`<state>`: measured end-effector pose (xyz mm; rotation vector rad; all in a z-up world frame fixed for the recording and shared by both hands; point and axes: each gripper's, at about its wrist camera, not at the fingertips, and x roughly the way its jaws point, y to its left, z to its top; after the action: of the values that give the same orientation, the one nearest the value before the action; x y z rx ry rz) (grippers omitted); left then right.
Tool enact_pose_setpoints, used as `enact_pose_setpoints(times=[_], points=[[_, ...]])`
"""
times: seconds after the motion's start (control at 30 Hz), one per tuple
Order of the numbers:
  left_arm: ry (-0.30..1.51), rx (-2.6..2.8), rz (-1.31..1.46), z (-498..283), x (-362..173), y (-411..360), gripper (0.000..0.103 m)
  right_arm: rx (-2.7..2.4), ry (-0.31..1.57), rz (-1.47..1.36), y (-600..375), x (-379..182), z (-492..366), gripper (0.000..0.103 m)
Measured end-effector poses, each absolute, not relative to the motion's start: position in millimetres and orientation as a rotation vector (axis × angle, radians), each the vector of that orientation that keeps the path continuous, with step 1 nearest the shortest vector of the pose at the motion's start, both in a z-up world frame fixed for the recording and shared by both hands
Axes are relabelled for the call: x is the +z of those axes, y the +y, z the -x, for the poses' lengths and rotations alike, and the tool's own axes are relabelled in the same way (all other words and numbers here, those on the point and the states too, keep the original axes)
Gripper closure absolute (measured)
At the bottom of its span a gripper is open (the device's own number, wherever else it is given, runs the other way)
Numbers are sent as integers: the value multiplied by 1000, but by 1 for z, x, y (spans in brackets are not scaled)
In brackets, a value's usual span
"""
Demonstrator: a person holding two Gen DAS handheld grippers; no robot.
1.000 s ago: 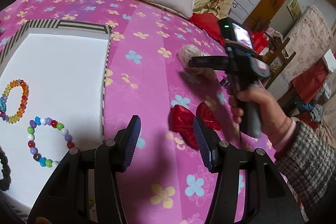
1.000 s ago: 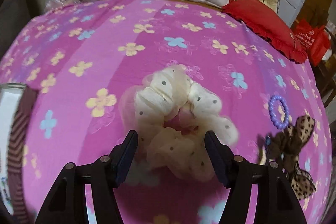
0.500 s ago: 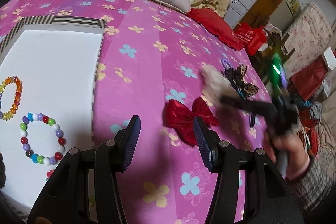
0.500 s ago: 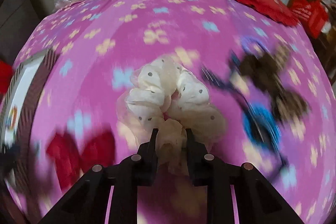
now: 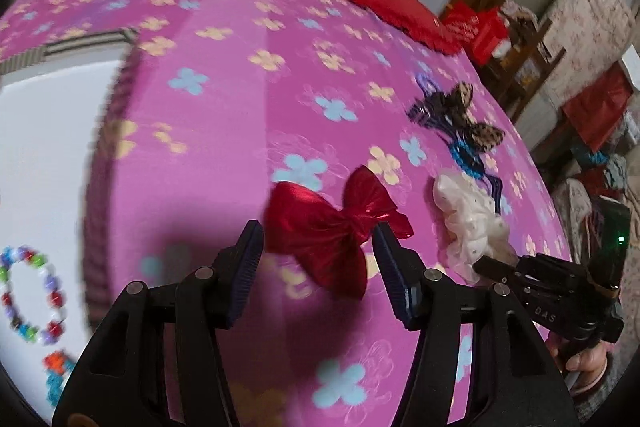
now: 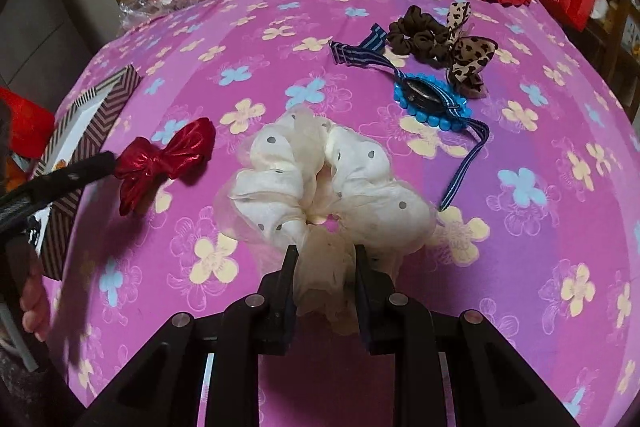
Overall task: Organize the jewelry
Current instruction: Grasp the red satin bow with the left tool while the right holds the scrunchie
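The pink flowered bedspread [image 5: 240, 115] fills both views, with the white tray with a striped rim [image 5: 44, 131] at the left edge of the left wrist view, beaded bracelets lying in it at lower left. The cream polka-dot fabric scrunchie [image 6: 320, 183] sits at the centre of the right wrist view, one ruffle pinched between the jaws of the right gripper [image 6: 326, 267]; most of it hangs free ahead of them. The shiny red fabric bow [image 5: 334, 227] lies on the bedspread directly ahead of the left gripper [image 5: 318, 255], in the lower middle of that frame, its long axis running roughly left to right across the gap, one lobe tip just beside the right-hand jaw. The left gripper's jaws stand apart and empty, so that hand is plainly the nearer one to the bow, and the tray lies to its left.

Against the earlier frames, the right gripper's jaws, which then stood wide either side of the scrunchie, have been closing and now grip it, and it has travelled from the upper middle of the left view to lower right. The left gripper's jaws have just been opening a little, nothing between them yet, and the bow appears closer and more centred.
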<state>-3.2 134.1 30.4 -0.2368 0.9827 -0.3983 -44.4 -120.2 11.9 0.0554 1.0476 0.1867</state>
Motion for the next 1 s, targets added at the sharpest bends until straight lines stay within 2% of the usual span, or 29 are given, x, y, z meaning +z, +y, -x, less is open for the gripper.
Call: enact_pose_setpoints(times=[0.1, 0.17, 0.4, 0.43, 0.47, 0.53, 0.63, 0.8, 1.0], points=[[997, -433, 217, -6, 26, 121, 46, 196, 1035, -46, -119, 12, 46, 80], [1008, -441, 207, -12, 23, 114, 39, 200, 1032, -48, -120, 12, 47, 79], [1015, -413, 116, -14, 18, 88, 35, 197, 1018, -24, -115, 11, 47, 71], [1015, -397, 85, -14, 18, 83, 37, 191, 1015, -13, -113, 10, 47, 71], [1011, -369, 41, -13, 18, 77, 59, 182, 1012, -1, -111, 10, 48, 71], [1005, -324, -48, -11, 17, 66, 88, 172, 1011, 11, -109, 10, 48, 71], [1023, -344, -4, -10, 19, 71, 92, 164, 1023, 11, -109, 11, 46, 71], [960, -356, 119, -1, 48, 103, 93, 157, 1021, 28, -104, 24, 46, 80], [844, -233, 263, 10, 87, 198, 93, 186, 943, 96, -65, 70, 44, 81]])
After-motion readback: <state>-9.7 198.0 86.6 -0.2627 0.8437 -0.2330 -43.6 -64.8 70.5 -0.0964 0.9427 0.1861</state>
